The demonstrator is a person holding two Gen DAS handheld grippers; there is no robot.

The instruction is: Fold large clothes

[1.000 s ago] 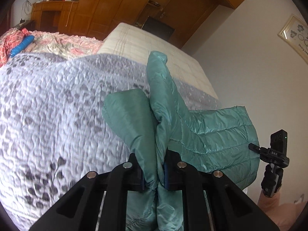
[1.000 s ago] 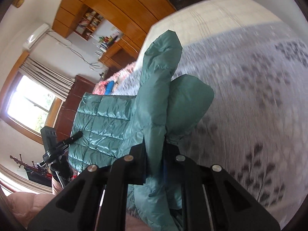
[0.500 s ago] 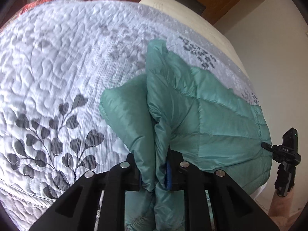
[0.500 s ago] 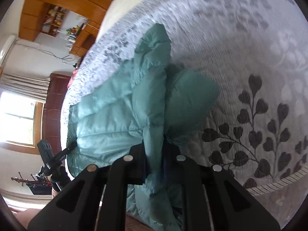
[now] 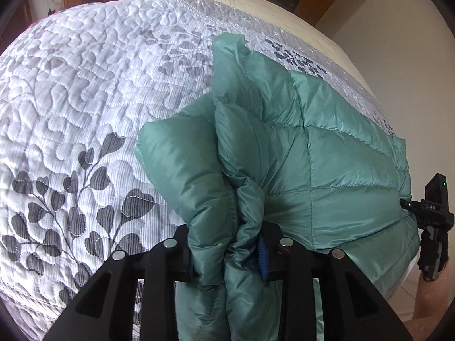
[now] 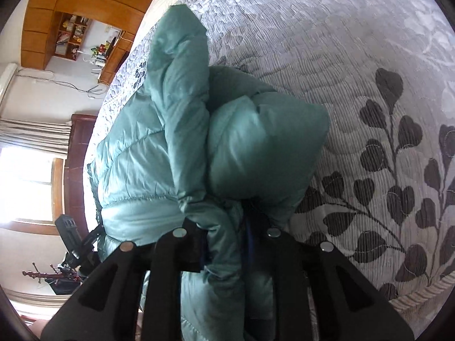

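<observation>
A teal quilted puffer jacket (image 5: 327, 170) is stretched between my two grippers over the bed's near edge. My left gripper (image 5: 230, 253) is shut on a bunched edge of the jacket. My right gripper (image 6: 227, 238) is shut on the opposite bunched edge of the jacket (image 6: 148, 159). A padded fold sticks out beside each grip. The right gripper also shows at the far right of the left wrist view (image 5: 435, 213), and the left gripper at the lower left of the right wrist view (image 6: 76, 241).
The bed carries a white quilted bedspread with grey leaf prints (image 5: 85, 113) (image 6: 384, 113). A bare cream mattress part (image 5: 256, 2) lies beyond it. Wooden cabinets (image 6: 57, 5), a window with curtains (image 6: 25, 170) and a white wall (image 5: 398, 28) surround the bed.
Both grippers have come down toward the bed with the jacket, and it now lies lower over the bedspread. Both grips are unchanged.
</observation>
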